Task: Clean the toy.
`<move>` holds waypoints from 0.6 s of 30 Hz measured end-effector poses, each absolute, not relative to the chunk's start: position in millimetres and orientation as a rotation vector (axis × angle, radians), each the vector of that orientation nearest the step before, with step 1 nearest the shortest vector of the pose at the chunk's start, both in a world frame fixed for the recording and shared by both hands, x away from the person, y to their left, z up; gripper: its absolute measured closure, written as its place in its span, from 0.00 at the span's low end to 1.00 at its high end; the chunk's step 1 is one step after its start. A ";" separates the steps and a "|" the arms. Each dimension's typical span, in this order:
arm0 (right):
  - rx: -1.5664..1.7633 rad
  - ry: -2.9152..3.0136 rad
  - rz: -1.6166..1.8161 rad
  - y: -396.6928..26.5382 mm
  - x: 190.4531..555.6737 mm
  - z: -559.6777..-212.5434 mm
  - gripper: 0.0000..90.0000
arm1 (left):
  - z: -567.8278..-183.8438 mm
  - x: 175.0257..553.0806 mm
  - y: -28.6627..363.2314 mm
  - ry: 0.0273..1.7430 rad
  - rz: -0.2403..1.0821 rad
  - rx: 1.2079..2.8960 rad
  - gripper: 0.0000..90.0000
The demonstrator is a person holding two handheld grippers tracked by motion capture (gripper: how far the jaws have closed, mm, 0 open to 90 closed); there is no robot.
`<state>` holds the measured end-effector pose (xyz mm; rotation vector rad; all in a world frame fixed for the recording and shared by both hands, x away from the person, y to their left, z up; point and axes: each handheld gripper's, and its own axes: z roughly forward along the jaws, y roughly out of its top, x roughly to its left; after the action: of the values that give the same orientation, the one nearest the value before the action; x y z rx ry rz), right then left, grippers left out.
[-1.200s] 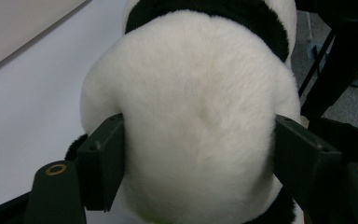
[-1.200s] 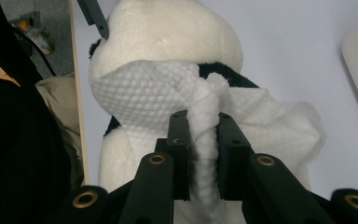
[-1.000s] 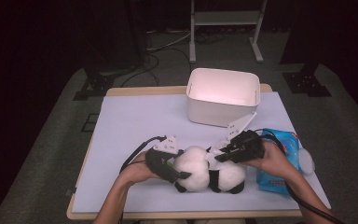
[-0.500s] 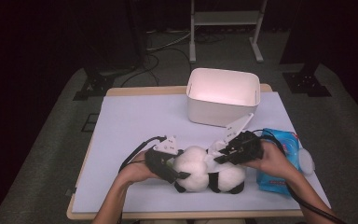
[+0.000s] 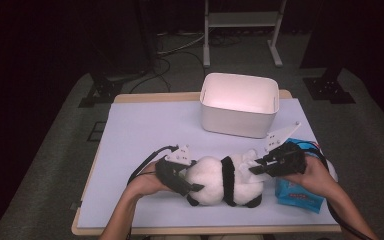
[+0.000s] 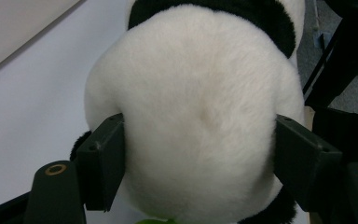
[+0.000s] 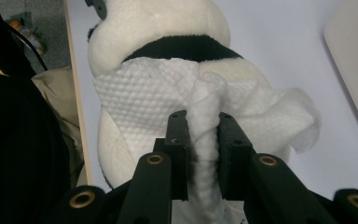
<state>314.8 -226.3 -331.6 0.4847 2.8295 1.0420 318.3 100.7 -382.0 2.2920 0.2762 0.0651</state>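
- Jaws of the left gripper (image 6: 200, 154) press into both flanks of the panda plush (image 6: 196, 116), pinning its rounded end between them.
- Right gripper (image 7: 204, 140) jaws pinch a bunched white tissue (image 7: 205, 107), draped on the plush just ahead of their tips.
- Judging by this, wiping is under way; how much is left I cannot tell.
- Beyond the plush sits a white bin (image 5: 240, 104); beside the right gripper lies a blue tissue pack (image 5: 295, 192), half hidden by the hand.
- Panda's face stays hidden.
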 end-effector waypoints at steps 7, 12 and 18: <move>0.469 2.809 1.105 -229.8 304.3 -334.9 0.84 | -384.4 320.7 105.1 0.270 0.053 2.284 0.28; 0.544 2.802 1.132 -247.8 300.0 -343.2 0.84 | -385.9 321.8 106.9 0.277 0.041 2.277 0.28; 0.607 2.800 1.178 -261.1 301.7 -351.9 0.84 | -384.4 320.6 104.2 0.279 0.047 2.289 0.28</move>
<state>301.7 -261.1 -351.9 0.6071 2.7998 1.1778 320.6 104.2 -384.4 2.2894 0.2794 0.0470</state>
